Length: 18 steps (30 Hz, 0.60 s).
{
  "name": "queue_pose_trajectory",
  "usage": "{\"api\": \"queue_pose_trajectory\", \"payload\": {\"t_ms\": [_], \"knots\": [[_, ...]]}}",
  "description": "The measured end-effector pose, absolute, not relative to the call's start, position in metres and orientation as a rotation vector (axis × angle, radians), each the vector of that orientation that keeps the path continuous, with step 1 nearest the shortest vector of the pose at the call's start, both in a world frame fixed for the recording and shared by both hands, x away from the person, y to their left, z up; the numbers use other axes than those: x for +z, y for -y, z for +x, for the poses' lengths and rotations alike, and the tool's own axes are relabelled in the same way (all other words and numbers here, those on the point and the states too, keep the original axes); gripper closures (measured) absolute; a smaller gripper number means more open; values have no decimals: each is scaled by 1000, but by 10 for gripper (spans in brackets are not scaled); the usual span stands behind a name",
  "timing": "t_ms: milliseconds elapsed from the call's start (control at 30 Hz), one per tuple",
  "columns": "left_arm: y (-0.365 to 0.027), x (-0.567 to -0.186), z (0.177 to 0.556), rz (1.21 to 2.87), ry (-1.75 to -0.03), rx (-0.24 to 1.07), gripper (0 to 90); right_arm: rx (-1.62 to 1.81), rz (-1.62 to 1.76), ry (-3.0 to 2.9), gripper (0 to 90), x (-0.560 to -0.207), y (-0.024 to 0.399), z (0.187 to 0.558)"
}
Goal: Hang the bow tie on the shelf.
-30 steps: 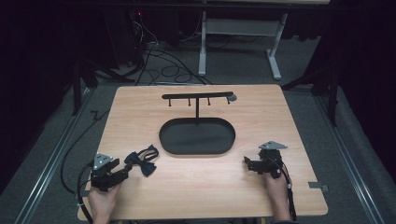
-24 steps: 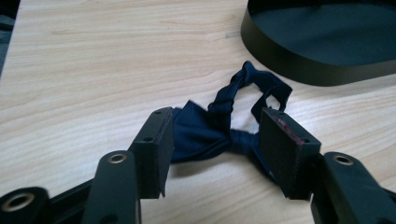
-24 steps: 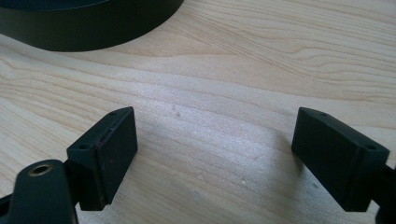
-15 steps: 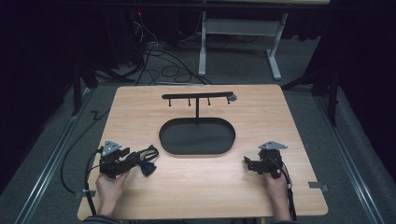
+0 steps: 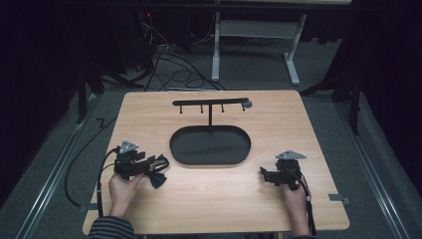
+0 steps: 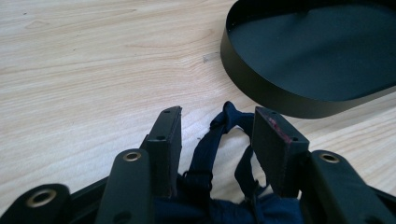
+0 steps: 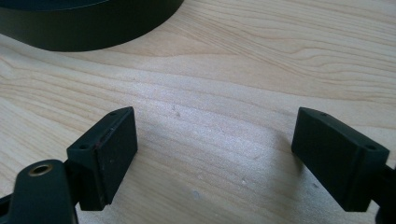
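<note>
Resting on a wooden table [image 5: 219,199], both grippers sit at the near edge, one either side of a black oval tray [image 5: 209,145] with a T-shaped hook stand [image 5: 211,103] rising from its far rim. Left gripper [image 6: 217,135] has its jaws part-way apart, straddling a dark blue bow tie [image 6: 219,140]; the strap loops up between the jaws and the bow body bunches at their base, near the tray's left end. Pads do not look pressed on fabric yet, so I judge this as pre-grasp, not a firm hold. Likely step: pinch the tie. To do it well, close on the knot or thick fabric, not the thin strap, which could slide out, and keep clear of the tray wall. Right gripper [image 7: 215,140] has jaws wide apart over bare wood, holding nothing, just beside the tray's right end.
</note>
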<state>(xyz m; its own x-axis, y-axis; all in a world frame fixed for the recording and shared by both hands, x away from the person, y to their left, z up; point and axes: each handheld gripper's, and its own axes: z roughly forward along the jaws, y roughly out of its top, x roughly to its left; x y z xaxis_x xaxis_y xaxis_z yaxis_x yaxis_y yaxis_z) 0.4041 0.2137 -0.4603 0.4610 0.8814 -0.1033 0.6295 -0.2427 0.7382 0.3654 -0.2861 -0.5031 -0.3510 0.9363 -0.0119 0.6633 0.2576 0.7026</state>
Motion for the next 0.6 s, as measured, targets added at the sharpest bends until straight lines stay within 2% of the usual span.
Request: {"api": "queue_pose_trajectory", "payload": {"t_ms": [600], "knots": [[-202, -483, 420, 2088, -1260, 399, 615, 854, 1451, -2106, 154, -503, 286, 365]]}}
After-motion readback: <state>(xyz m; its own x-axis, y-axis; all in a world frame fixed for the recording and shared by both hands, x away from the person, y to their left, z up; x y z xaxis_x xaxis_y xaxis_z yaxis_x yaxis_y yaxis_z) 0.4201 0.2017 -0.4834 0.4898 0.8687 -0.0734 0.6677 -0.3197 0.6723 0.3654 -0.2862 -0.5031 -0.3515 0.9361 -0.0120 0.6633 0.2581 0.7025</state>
